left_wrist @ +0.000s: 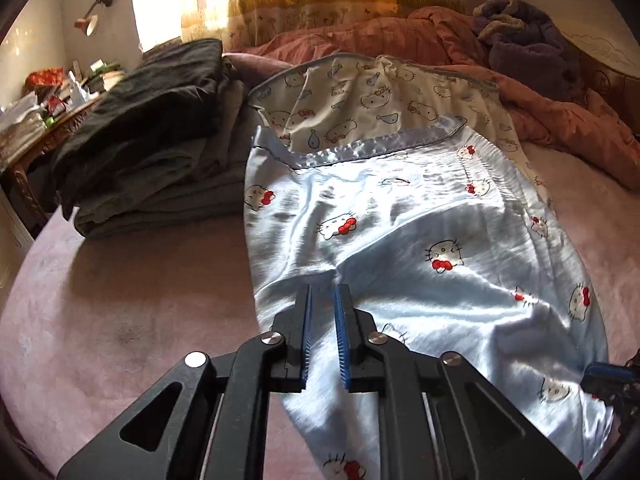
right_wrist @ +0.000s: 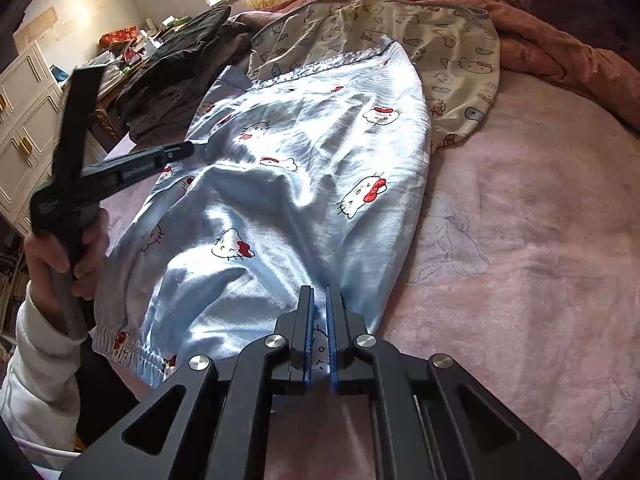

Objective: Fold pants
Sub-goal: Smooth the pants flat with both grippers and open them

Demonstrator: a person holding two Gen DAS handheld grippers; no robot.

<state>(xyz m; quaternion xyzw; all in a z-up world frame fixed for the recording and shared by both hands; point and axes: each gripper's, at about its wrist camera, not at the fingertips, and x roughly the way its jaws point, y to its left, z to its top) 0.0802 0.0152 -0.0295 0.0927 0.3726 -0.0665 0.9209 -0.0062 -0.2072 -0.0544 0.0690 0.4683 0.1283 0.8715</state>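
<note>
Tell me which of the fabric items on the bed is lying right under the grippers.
The shiny light blue pants with cartoon cats. The dark folded stack lies beside them, and the purple bundle lies far back.

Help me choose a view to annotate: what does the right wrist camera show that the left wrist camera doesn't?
Only the right wrist view shows the person's hand holding the left gripper, the white drawers and the pants' elastic waistband. Only the left wrist view shows the purple blanket. Both show the blue pants, dark folded clothes, cream garment and pink bed cover.
</note>
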